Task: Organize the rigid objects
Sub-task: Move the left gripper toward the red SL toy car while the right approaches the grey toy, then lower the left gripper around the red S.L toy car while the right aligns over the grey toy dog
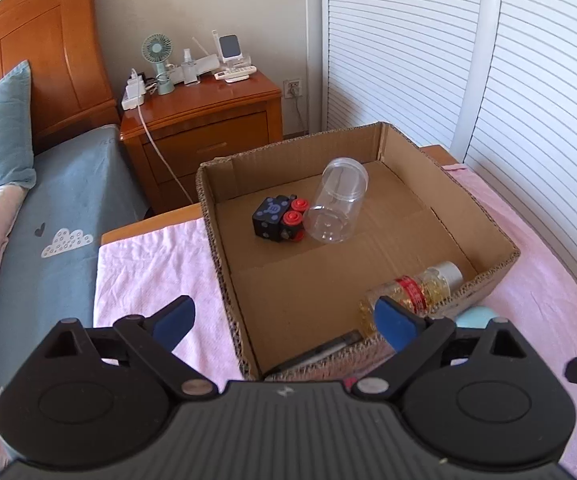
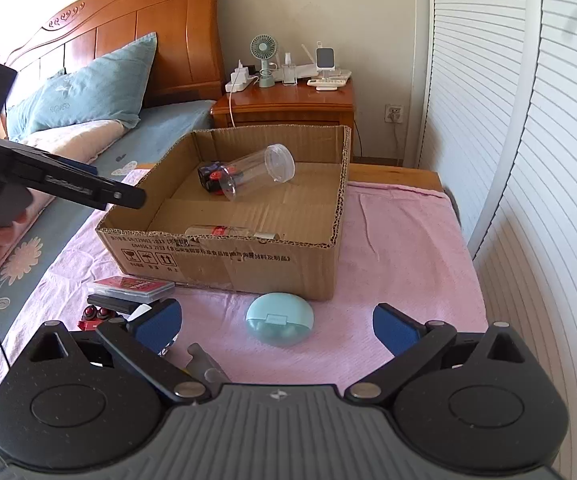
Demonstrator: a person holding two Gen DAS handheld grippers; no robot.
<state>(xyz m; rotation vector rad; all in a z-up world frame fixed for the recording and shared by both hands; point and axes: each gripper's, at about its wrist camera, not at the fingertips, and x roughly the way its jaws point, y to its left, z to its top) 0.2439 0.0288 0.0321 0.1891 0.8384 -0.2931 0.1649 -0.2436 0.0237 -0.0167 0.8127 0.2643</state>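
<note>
- Both grippers, the left gripper (image 1: 284, 322) and the right gripper (image 2: 276, 326), stand with jaws spread wide, gripping nothing.
- Inside the cardboard box (image 2: 224, 262) lie a clear jar (image 1: 336, 208), a black cube (image 1: 274, 220) and a small bottle (image 1: 412, 292).
- Just outside the box's near wall, a pale blue case (image 2: 280, 319) rests on the pink cloth (image 2: 392, 248).

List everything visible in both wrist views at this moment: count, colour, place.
cardboard box: 1, brown, open, on pink cloth
clear jar: 1, transparent, on its side in box
black cube: 1, red knobs, in box beside jar
pill bottle: 1, amber, red label, lying at box's near wall
round case: 1, pale blue, on cloth before box
card case: 1, red and clear, left of the round case
pink cloth: 1, over table
nightstand: 1, wooden, holding fan and chargers
left gripper: blue pads, open, over box
right gripper: blue pads, open, above round case
</note>
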